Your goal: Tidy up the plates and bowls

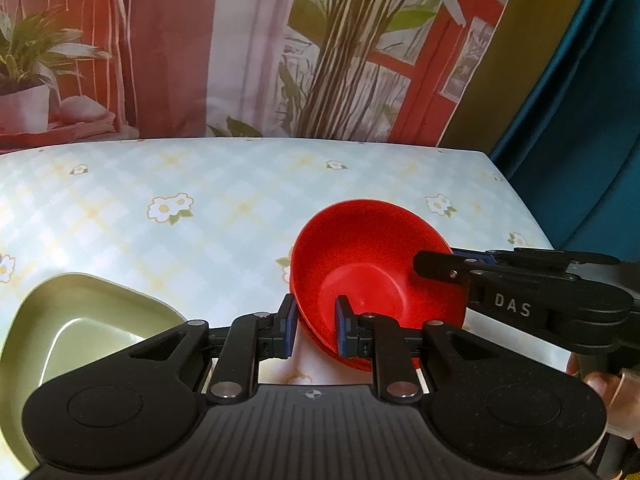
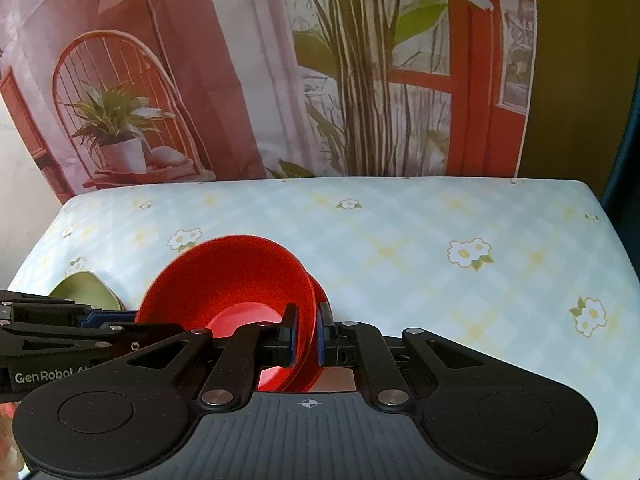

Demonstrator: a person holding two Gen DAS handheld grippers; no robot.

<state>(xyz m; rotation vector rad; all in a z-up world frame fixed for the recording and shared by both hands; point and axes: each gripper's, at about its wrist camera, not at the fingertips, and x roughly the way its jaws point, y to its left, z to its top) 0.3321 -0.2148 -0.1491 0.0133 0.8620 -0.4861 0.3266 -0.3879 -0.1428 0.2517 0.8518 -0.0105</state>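
A red bowl (image 1: 372,264) is tilted above the table, nested in a second red dish whose rim shows beneath it (image 2: 320,300). My left gripper (image 1: 316,330) straddles its near-left rim, one pad inside and one outside, jaws narrowly apart. My right gripper (image 2: 307,334) is shut on the bowl's right rim (image 2: 240,280); it also shows in the left wrist view (image 1: 440,268). A green triangular plate (image 1: 72,320) lies on the table to the left, and its tip shows in the right wrist view (image 2: 84,290).
The table has a pale blue checked cloth with daisies (image 1: 200,208), also seen in the right wrist view (image 2: 440,248). A printed backdrop (image 2: 280,80) hangs behind the far edge. A dark blue curtain (image 1: 580,120) hangs past the right edge.
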